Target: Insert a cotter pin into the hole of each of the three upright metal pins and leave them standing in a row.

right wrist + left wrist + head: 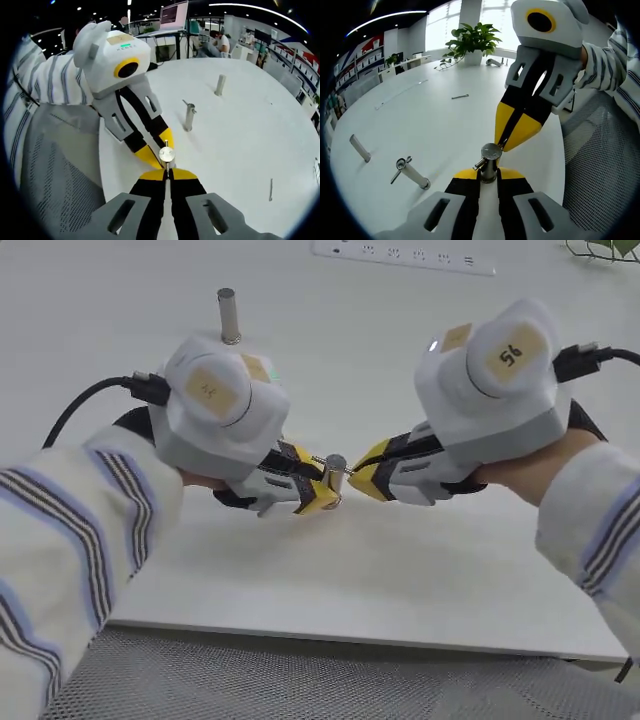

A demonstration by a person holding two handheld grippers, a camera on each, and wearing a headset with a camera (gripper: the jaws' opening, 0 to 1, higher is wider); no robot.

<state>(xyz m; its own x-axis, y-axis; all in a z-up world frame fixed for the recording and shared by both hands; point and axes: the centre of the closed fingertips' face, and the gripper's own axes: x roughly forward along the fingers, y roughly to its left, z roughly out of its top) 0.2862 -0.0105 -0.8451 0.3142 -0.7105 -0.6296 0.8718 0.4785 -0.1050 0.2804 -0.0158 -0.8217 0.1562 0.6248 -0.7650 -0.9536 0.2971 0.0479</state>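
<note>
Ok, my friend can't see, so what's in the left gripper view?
The left gripper grips an upright metal pin while the right gripper holds a cotter pin at its hole. A finished pin and a bare pin stand on the white table.

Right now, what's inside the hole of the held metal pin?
A cotter pin passes through the metal pin, one end poking out. The stretch inside the hole is hidden, and the right hand-held gripper covers its other end.
</note>
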